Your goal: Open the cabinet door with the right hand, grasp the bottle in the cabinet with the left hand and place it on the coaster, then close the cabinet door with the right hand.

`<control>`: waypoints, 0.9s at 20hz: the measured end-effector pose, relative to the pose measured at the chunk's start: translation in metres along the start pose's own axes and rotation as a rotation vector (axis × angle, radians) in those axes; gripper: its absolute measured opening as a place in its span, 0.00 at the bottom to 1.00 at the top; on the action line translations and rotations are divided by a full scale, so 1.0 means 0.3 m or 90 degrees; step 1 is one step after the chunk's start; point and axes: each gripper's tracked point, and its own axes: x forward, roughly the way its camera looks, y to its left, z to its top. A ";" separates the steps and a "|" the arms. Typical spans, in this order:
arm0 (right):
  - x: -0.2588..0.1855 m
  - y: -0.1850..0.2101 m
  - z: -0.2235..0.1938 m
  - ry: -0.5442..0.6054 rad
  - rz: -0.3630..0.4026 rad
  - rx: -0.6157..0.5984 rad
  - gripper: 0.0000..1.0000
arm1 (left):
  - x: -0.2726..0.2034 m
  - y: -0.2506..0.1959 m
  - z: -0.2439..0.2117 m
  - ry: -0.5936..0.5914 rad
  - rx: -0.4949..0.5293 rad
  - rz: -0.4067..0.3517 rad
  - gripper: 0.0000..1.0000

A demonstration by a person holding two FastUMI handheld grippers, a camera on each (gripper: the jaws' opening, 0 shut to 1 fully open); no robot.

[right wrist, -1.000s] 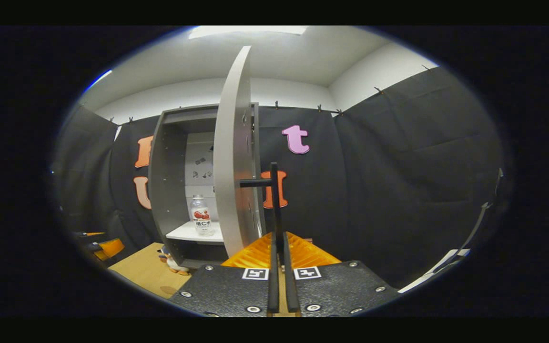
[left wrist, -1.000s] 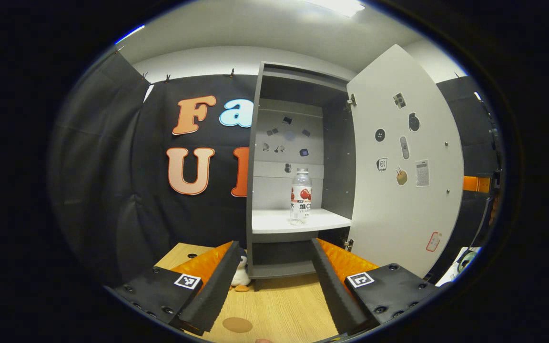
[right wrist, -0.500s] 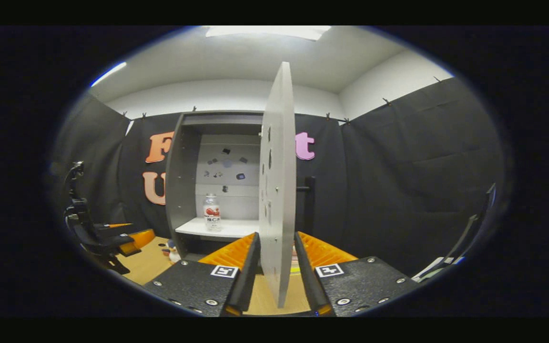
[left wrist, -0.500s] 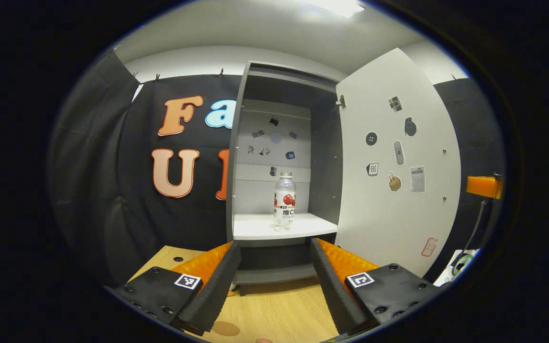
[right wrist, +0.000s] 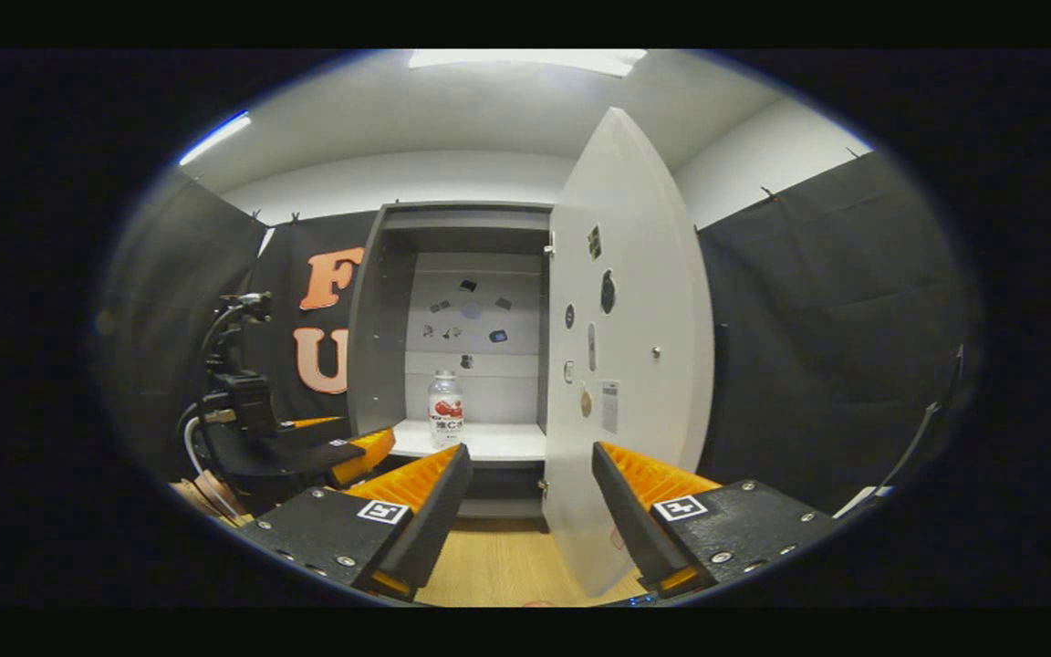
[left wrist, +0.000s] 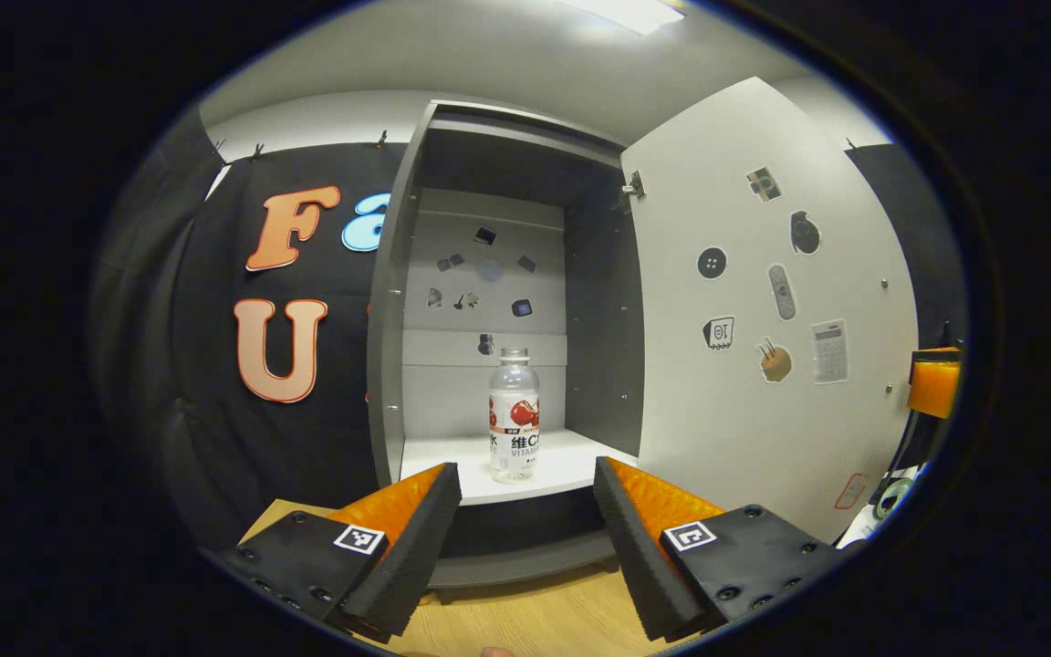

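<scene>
The grey cabinet (left wrist: 389, 347) stands with its door (left wrist: 763, 301) swung wide to the right. Upright on the white shelf (left wrist: 452, 461) inside is a clear bottle (left wrist: 514, 415) with a red-and-white label. My left gripper (left wrist: 525, 470) is open, a short way in front of the shelf, and the bottle shows just above the gap between its fingers. In the right gripper view the bottle (right wrist: 444, 420) is farther off. My right gripper (right wrist: 531, 452) is open with nothing in it, and the door (right wrist: 626, 365) hangs ahead of its right finger. The left gripper (right wrist: 343, 453) shows at the left, near the cabinet (right wrist: 379, 319).
The cabinet stands on a wooden table (right wrist: 507, 566) that runs toward me. Black cloth walls close the booth on both sides. Small stickers dot the door's inner face and the cabinet's back panel (left wrist: 489, 274). Part of the right gripper (left wrist: 934, 383) peeks past the door's edge.
My right gripper has let go of the door handle, opened and drawn back to the left. The door has swung wider. My left gripper has moved closer to the shelf and the bottle.
</scene>
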 end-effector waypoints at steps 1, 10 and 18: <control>0.025 0.024 -0.003 -0.007 0.002 -0.001 0.84 | 0.044 -0.002 -0.019 0.001 -0.006 -0.010 0.95; 0.237 0.101 -0.081 0.013 -0.030 0.044 0.93 | 0.432 0.059 -0.139 0.030 -0.019 -0.056 0.96; 0.364 0.143 -0.208 0.074 -0.046 0.046 0.93 | 0.691 0.044 -0.184 0.024 0.018 -0.090 0.95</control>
